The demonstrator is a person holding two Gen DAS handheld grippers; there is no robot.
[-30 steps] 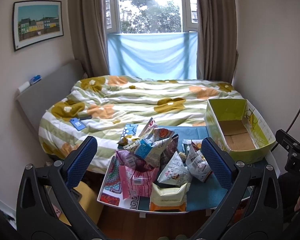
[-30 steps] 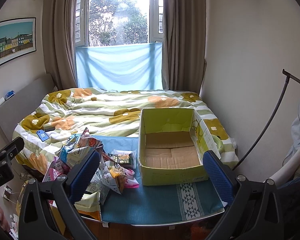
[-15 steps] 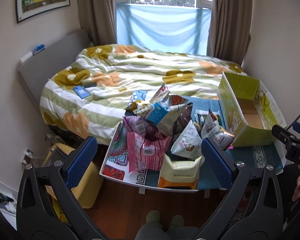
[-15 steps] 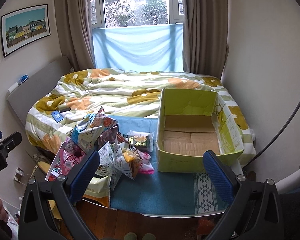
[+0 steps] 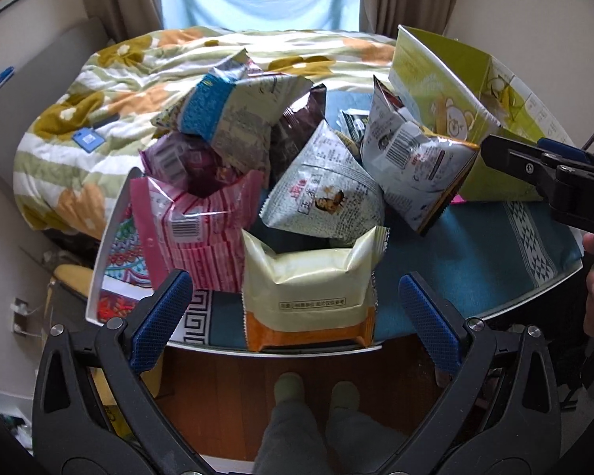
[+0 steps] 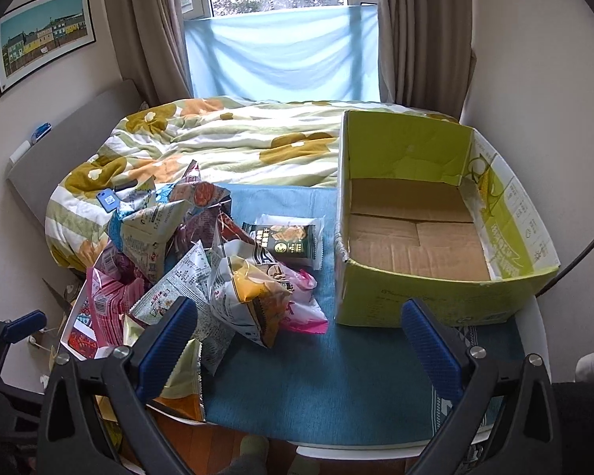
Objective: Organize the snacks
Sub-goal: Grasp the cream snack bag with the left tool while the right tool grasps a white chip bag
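Snack bags (image 6: 202, 277) heaped left of empty green box (image 6: 423, 213), cream-and-orange bag (image 5: 311, 297) nearest, perhaps biscuits, left gripper (image 5: 297, 316) spread before it, right gripper (image 6: 301, 340) spread, holding nothing

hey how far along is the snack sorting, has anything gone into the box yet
Nothing looks done: the green cardboard box shows only bare cardboard inside. In hand: nothing; the left gripper is open around the cream and orange bag at the table's near edge, and the right gripper is open and holds nothing. Left: the whole snack pile beside the box.

Green box (image 6: 435, 297), teal tablecloth (image 6: 336, 388)
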